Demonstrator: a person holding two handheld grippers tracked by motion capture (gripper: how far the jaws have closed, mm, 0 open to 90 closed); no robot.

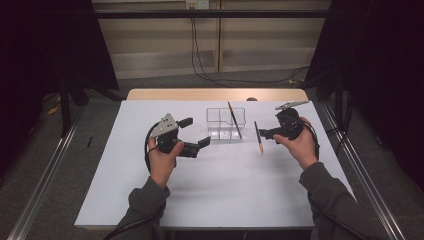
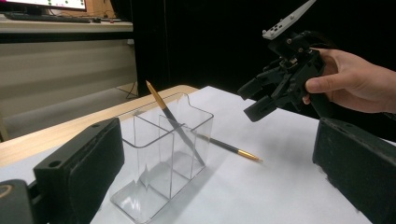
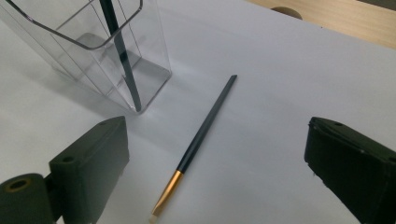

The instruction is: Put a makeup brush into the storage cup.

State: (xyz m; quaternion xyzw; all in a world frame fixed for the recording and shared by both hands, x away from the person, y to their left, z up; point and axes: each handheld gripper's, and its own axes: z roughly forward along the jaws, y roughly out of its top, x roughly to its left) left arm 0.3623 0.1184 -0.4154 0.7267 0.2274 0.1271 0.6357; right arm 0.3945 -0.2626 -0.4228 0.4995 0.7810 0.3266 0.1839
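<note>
Standing on the white tabletop [image 1: 210, 190], a clear plastic holder [image 1: 226, 123] sits toward the far middle, divided into compartments. One dark pencil with a gold end [image 2: 173, 123] leans inside it, its foot down on the holder's floor and its gold end sticking out above the rim; it appears to rest in the compartment on the right-hand end, though the clear walls make that hard to fix. A second pencil [image 3: 199, 140] of the same make lies flat on the tabletop just beside the holder's right end, touching neither the holder nor any claw.

The right claw [image 1: 265, 133] hovers near that loose pencil, jaws spread wide with nothing between them; in the right gripper view the pencil lies on the sheet between the two black jaws, its gold end nearest the camera. The left claw [image 1: 195, 133] is held to the left of the holder, jaws likewise apart and empty, pointing toward it.
</note>
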